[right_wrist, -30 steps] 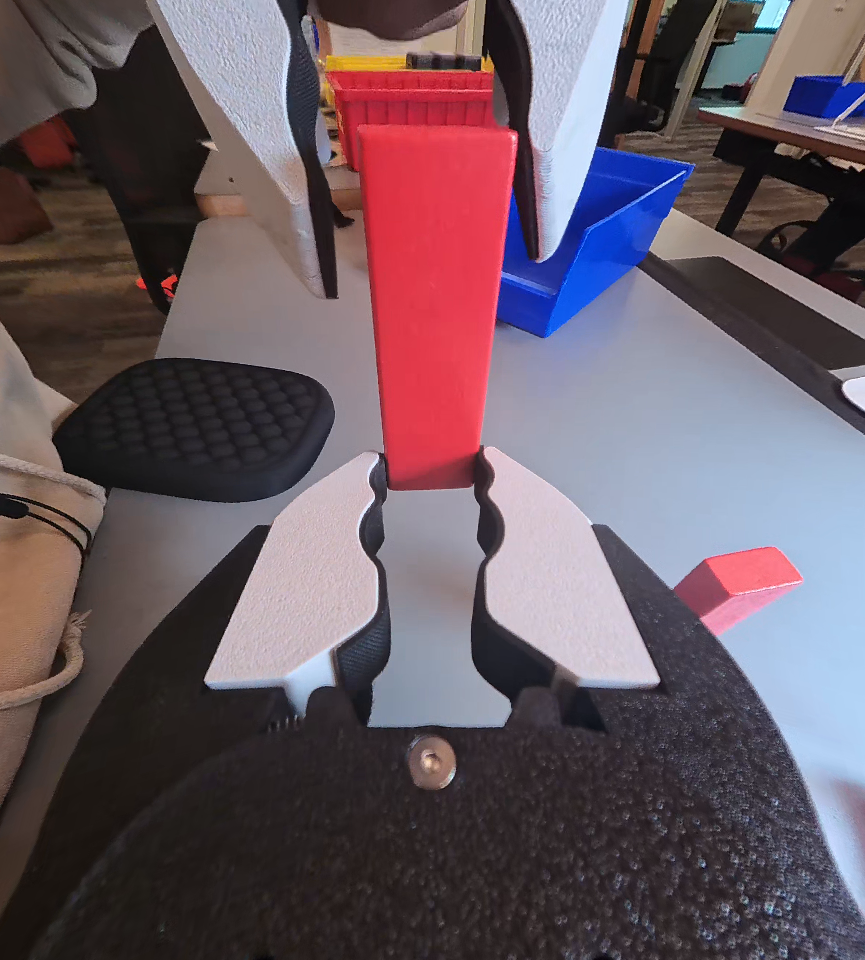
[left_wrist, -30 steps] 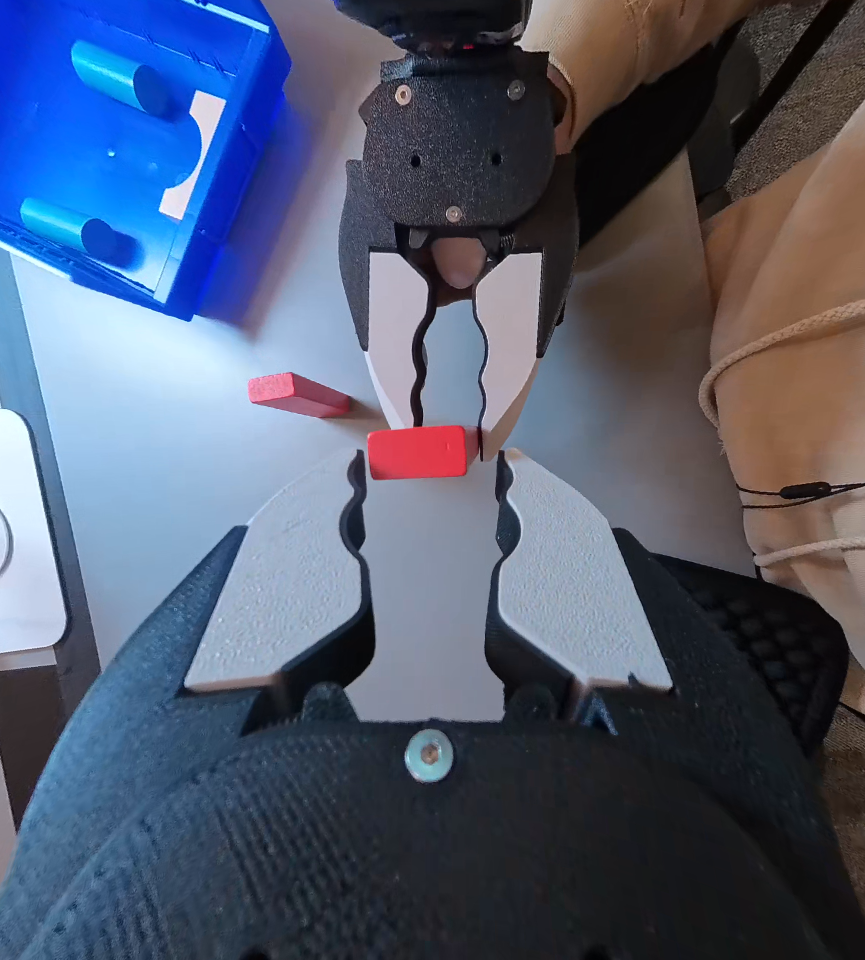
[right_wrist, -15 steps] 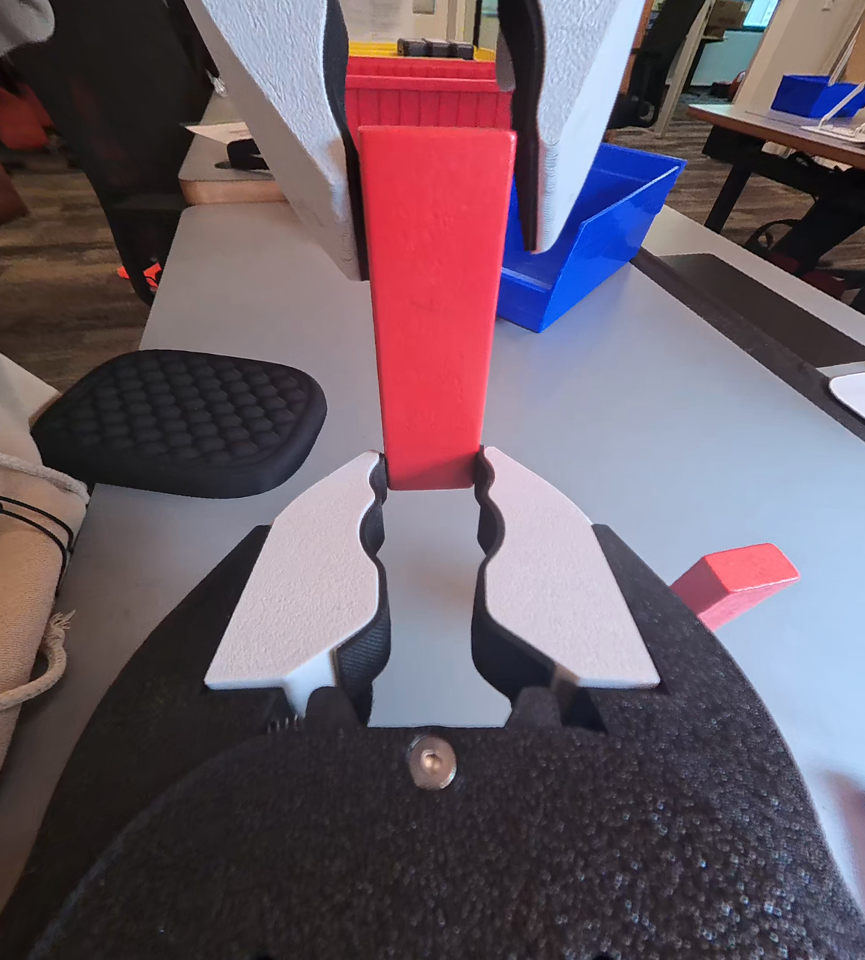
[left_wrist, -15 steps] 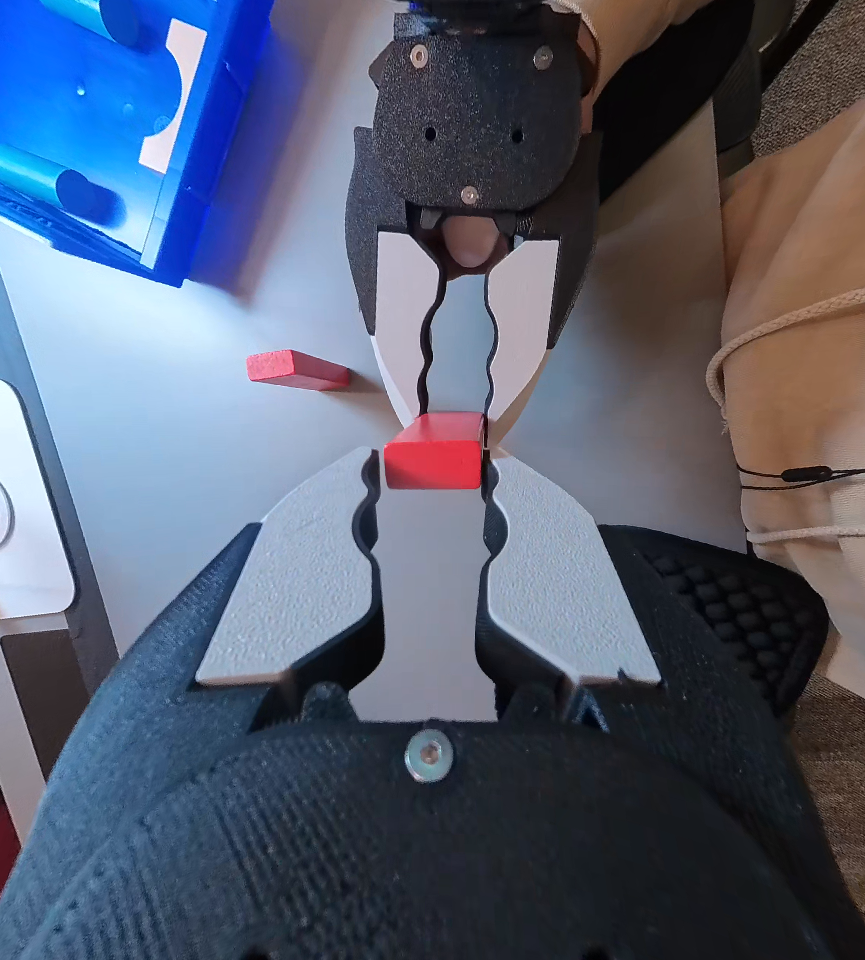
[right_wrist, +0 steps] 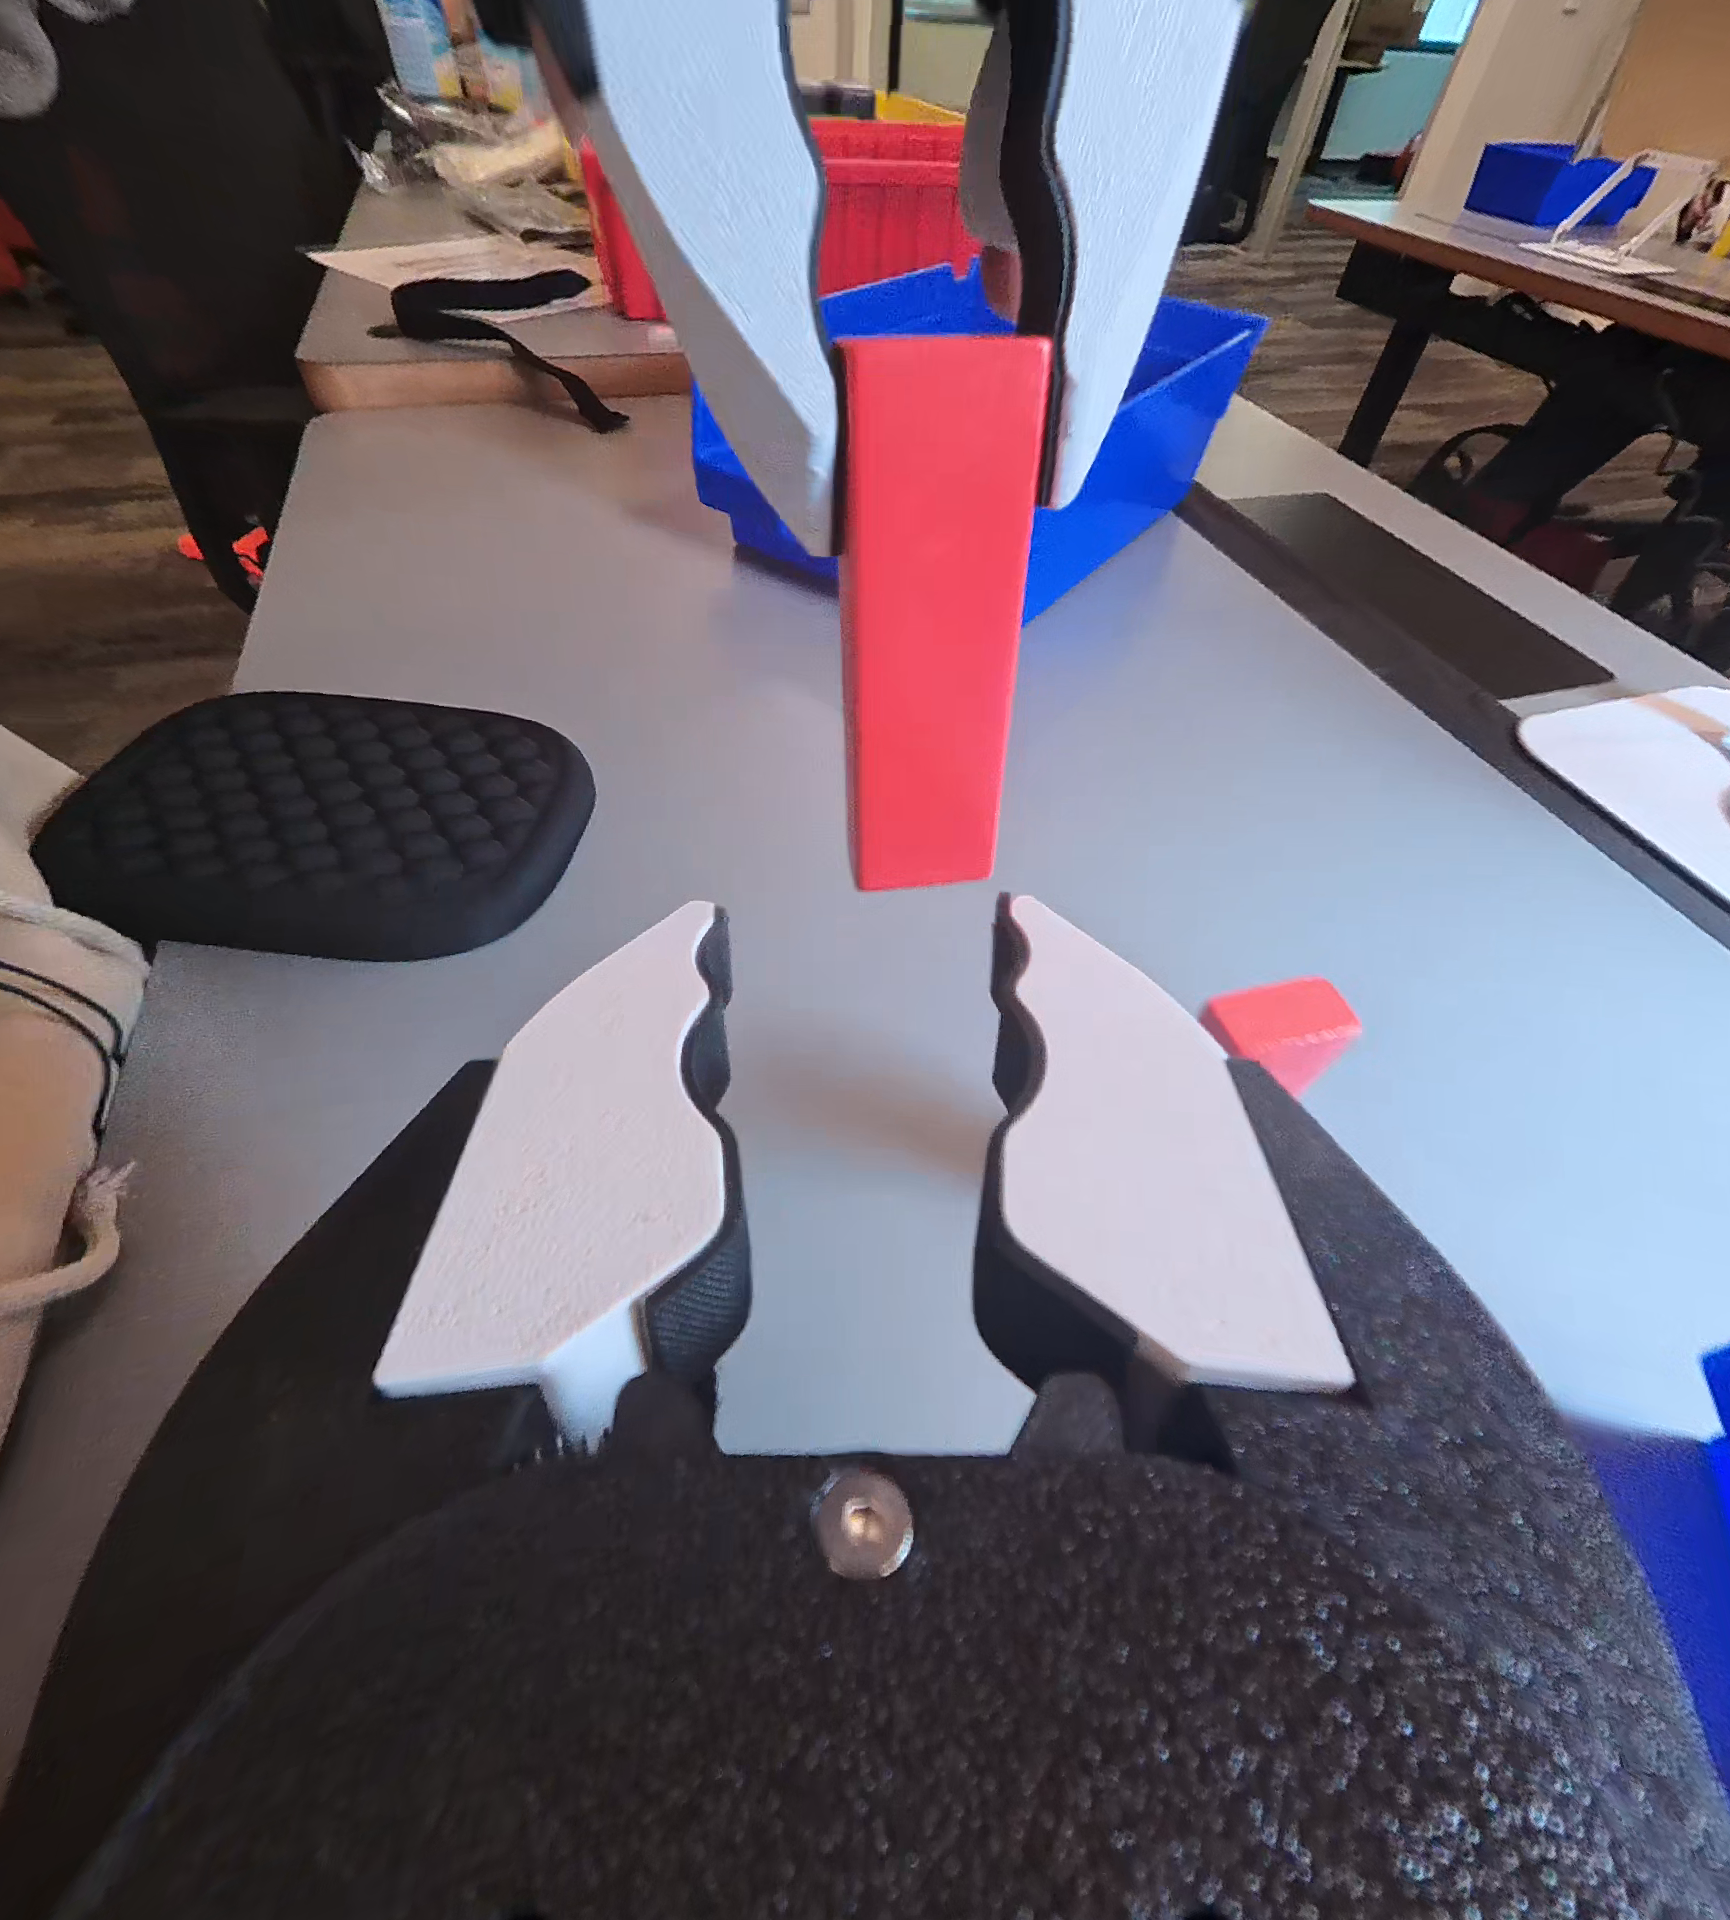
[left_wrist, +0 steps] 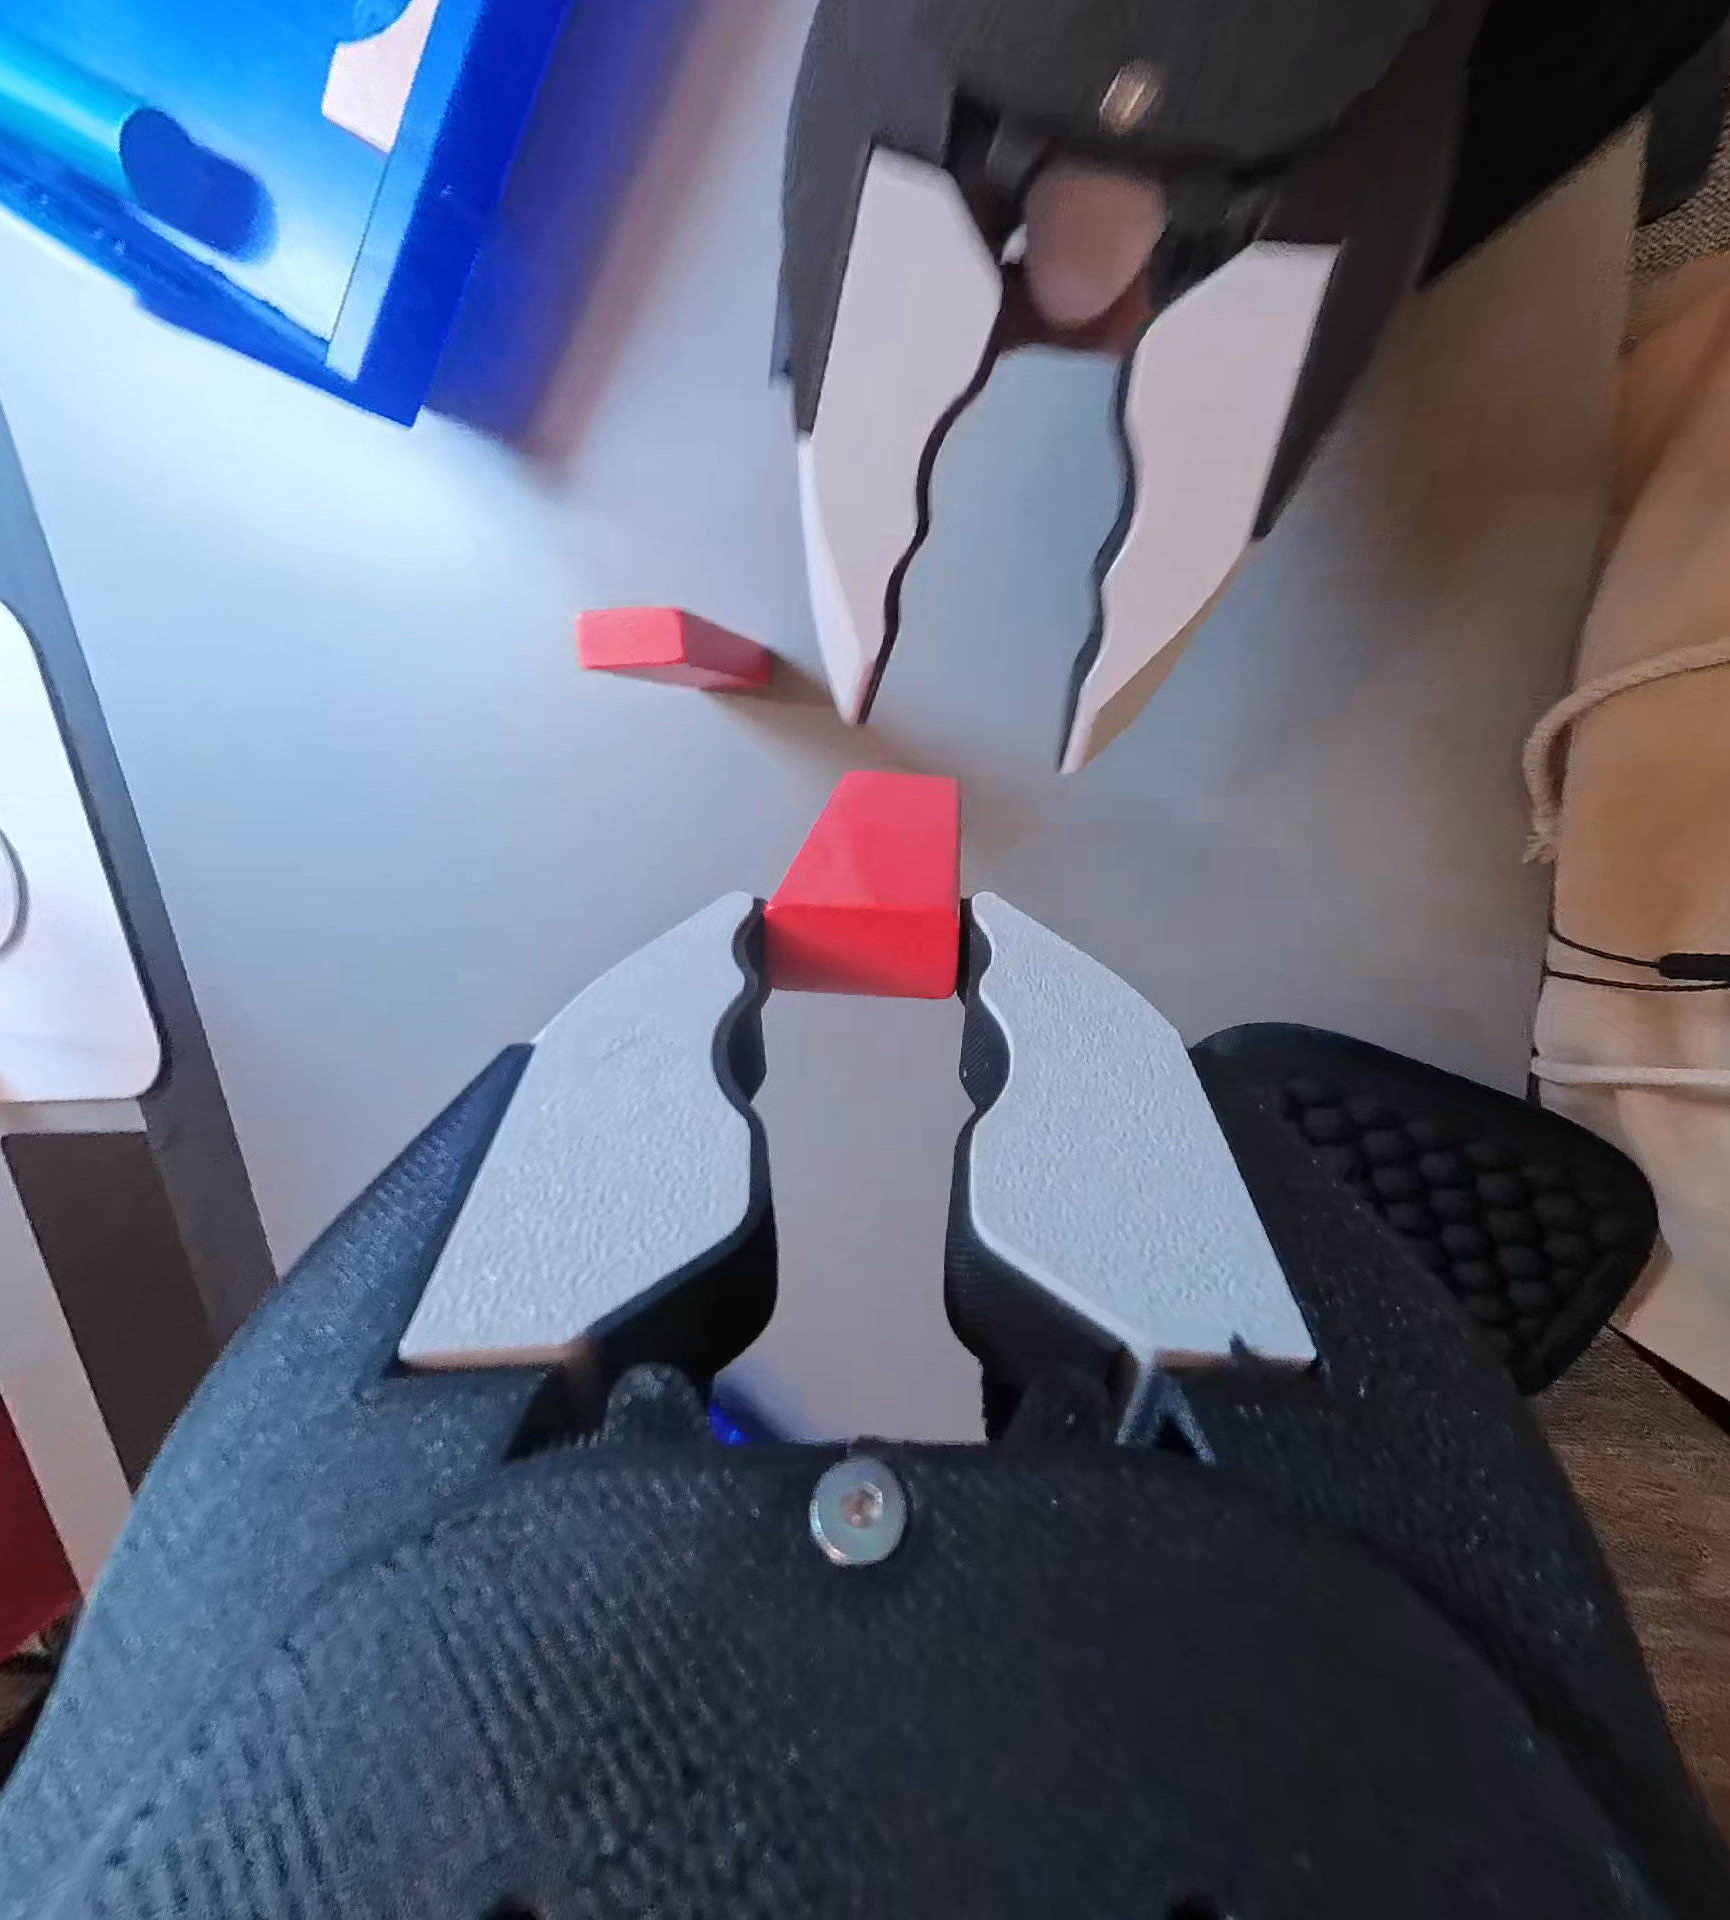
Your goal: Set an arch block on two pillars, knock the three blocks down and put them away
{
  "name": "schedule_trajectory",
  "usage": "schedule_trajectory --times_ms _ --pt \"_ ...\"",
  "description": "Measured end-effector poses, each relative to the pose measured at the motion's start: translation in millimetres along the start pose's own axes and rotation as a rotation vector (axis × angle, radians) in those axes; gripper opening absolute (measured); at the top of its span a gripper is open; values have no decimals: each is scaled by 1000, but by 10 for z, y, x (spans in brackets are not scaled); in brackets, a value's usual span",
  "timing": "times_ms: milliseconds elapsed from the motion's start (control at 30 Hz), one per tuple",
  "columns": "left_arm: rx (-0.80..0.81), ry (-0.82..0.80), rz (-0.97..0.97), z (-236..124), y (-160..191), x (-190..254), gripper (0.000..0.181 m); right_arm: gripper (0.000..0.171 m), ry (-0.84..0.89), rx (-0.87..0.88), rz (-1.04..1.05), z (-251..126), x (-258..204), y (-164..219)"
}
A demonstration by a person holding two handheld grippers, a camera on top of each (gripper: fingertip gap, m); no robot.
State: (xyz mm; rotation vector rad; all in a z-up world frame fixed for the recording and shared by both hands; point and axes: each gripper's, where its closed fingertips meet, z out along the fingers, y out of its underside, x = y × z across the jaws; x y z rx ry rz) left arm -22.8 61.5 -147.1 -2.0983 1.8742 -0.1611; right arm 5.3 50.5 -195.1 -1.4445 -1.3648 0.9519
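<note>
Red pillar block, upright, pinched at top by left tongs, likely to stand it on surface. Right tongs spread, empty, just beside.

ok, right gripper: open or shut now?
Open. In its own view the right gripper has its fingers spread, with bare table between them, clear of the red block, which the left gripper holds.
</note>
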Motion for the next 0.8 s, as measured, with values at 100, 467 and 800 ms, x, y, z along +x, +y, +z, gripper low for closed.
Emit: schedule_trajectory --times_ms 100,467,800 --pt "-28 -3 -56 125 110 -168 35 54 50 19 23 -229 140 29" --pt "-121 48 -121 751 312 -484 35 70 125 31 100 -407 275 263" --pt "-187 64 -105 934 335 -510 35 71 127 34 87 -394 248 252"
